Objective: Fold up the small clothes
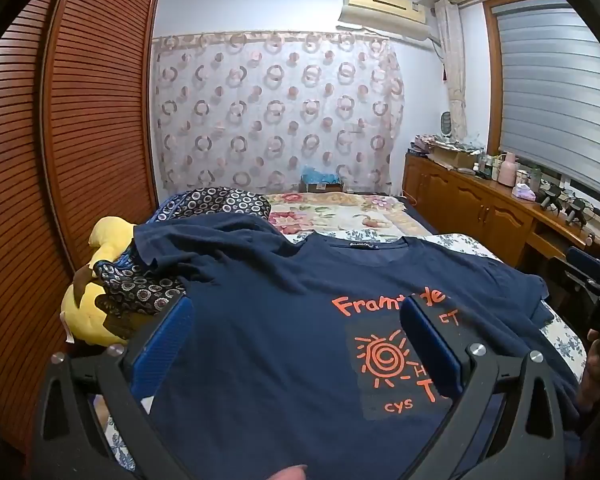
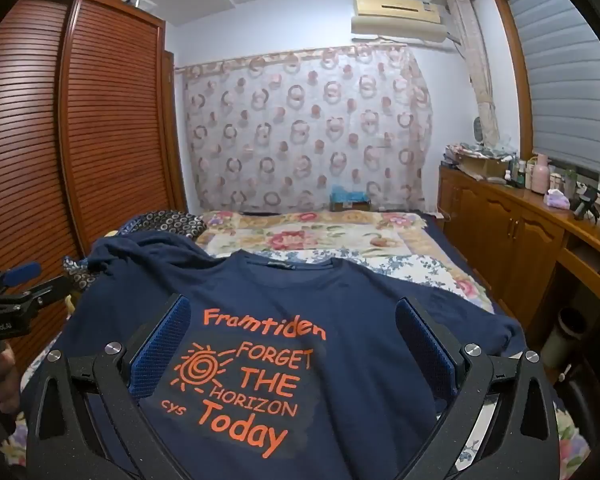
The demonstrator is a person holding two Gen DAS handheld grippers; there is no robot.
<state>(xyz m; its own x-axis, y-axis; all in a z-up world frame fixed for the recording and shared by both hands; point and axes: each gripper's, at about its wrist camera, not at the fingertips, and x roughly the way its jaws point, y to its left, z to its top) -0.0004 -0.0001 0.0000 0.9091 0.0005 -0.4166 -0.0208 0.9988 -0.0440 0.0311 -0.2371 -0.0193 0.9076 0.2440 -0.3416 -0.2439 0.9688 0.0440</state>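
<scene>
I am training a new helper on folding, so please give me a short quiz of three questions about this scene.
1. True or false: the T-shirt lies front side up on the bed.
2. What colour is the print on it? A green, B orange, C white.
3. The left gripper and the right gripper are both ____.

Key: 1 true; 2 B; 3 open.

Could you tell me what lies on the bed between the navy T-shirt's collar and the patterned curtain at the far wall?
In the right wrist view, beyond the T-shirt lies a floral quilt, then a small box with blue contents before the curtain.
</scene>
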